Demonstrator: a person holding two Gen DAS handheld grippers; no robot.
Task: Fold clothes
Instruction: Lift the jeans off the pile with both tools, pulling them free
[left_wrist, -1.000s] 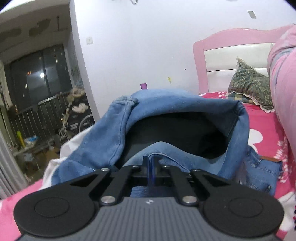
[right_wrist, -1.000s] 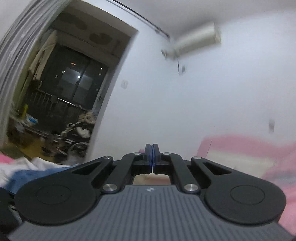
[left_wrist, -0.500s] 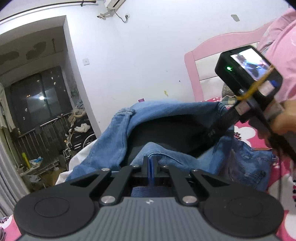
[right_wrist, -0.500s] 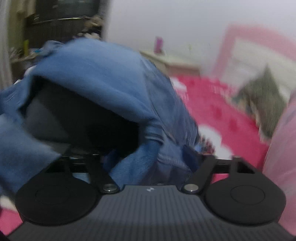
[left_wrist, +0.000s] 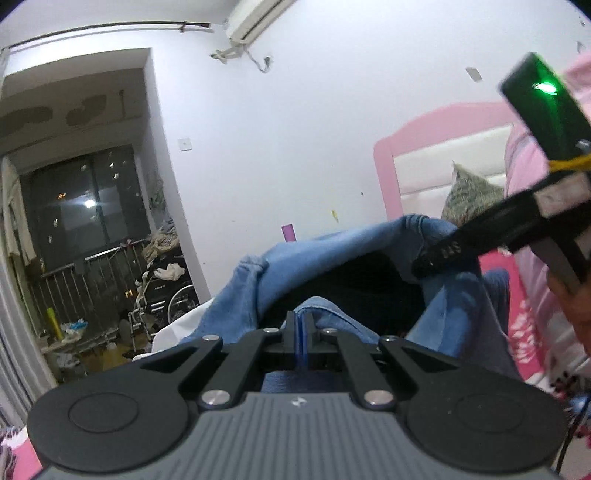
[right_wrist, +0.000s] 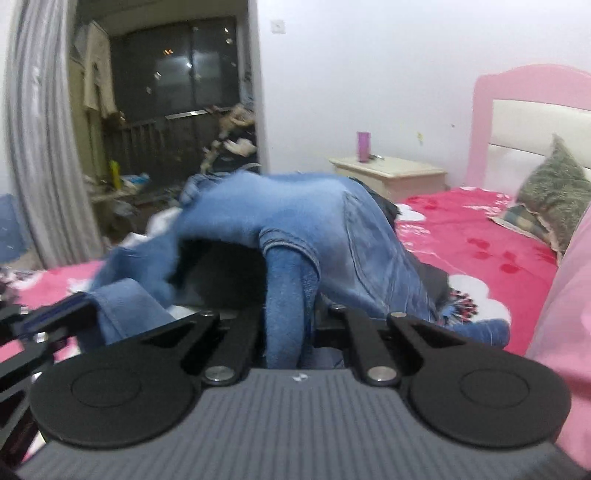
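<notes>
Blue jeans (left_wrist: 332, 254) hang in an arch over the pink bed, lifted at two places. My left gripper (left_wrist: 300, 328) is shut on a denim edge close to the camera. In the right wrist view the jeans (right_wrist: 295, 206) bunch up over the sheet. There a thick fold of denim runs down between the fingers of my right gripper (right_wrist: 289, 317), whose jaws are closing tight on it. The cloth hides its fingertips. From the left wrist view, the right gripper (left_wrist: 430, 260) bites the jeans' far right rim. The left gripper (right_wrist: 51, 314) shows at the left edge of the right wrist view.
A pink floral sheet (right_wrist: 472, 236) covers the bed, with a pink headboard (right_wrist: 480, 122) and a patterned pillow (right_wrist: 554, 192) at the right. A nightstand (right_wrist: 391, 177) bears a purple cup (right_wrist: 362, 146). White clothing (left_wrist: 177, 328) lies behind the jeans; a cluttered balcony (left_wrist: 110, 295) is beyond.
My right gripper swung down from facing the wall, opened over the jeans and closed on a fold. My left gripper kept its grip and carried the denim edge higher.
</notes>
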